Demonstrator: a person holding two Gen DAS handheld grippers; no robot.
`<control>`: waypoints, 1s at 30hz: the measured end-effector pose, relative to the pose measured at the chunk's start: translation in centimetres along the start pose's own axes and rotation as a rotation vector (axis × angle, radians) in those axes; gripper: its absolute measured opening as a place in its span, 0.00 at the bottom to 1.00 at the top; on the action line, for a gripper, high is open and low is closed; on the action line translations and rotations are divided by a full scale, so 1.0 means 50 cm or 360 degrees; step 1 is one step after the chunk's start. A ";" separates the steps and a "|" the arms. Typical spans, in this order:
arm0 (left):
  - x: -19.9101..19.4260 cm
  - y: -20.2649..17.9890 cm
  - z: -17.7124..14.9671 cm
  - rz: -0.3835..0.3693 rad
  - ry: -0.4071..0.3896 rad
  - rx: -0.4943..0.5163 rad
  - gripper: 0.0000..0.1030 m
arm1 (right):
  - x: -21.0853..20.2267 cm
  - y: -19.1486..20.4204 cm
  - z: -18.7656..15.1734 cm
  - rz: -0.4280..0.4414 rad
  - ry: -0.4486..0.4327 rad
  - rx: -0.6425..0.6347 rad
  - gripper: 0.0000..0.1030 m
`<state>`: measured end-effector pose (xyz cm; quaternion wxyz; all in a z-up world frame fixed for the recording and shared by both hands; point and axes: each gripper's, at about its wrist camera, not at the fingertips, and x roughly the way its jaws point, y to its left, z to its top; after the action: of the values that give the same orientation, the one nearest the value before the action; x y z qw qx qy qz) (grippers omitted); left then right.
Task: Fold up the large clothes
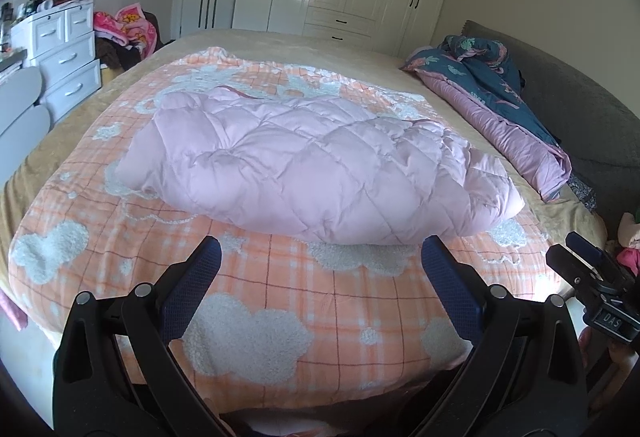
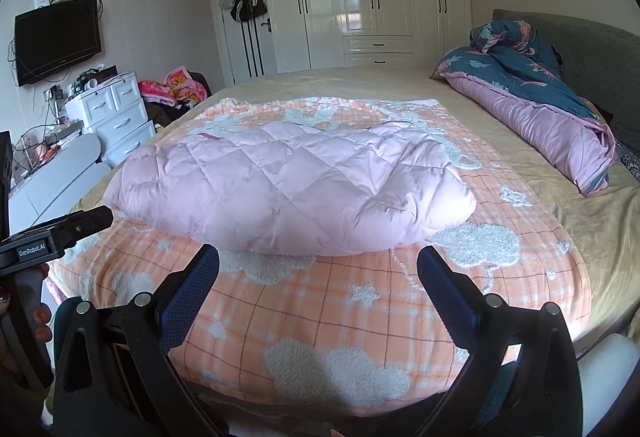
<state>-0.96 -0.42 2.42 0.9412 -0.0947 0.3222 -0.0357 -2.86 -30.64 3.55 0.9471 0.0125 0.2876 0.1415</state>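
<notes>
both grippers wide apart and empty over the bed edge

our left gripper point(image 1: 320, 257) and right gripper point(image 2: 318, 265) have the fingers spread, holding nothing, just above the orange checked blanket point(image 1: 280, 309). the pink quilted coat point(image 1: 304, 169) lies folded on this blanket, near in front of the fingertips. a blue floral duvet point(image 2: 540, 101) lies at the grey headboard point(image 2: 592, 53).

Soft daylight, sharp, fisheye-warped edges
</notes>
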 end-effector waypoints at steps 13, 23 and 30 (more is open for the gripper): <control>0.003 0.000 -0.003 0.0015 0.0023 0.0020 0.91 | 0.001 -0.001 -0.001 -0.0003 0.0002 0.0002 0.96; 0.001 -0.004 -0.003 0.0022 0.0028 0.0032 0.91 | 0.001 -0.001 -0.001 -0.0007 -0.0002 0.0000 0.96; 0.000 -0.003 -0.003 0.0018 0.0025 0.0029 0.91 | 0.000 -0.001 0.000 -0.0007 -0.0003 0.0000 0.96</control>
<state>-1.03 -0.59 2.34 0.9397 -0.0840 0.3297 -0.0341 -2.83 -30.68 3.52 0.9477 0.0120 0.2868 0.1393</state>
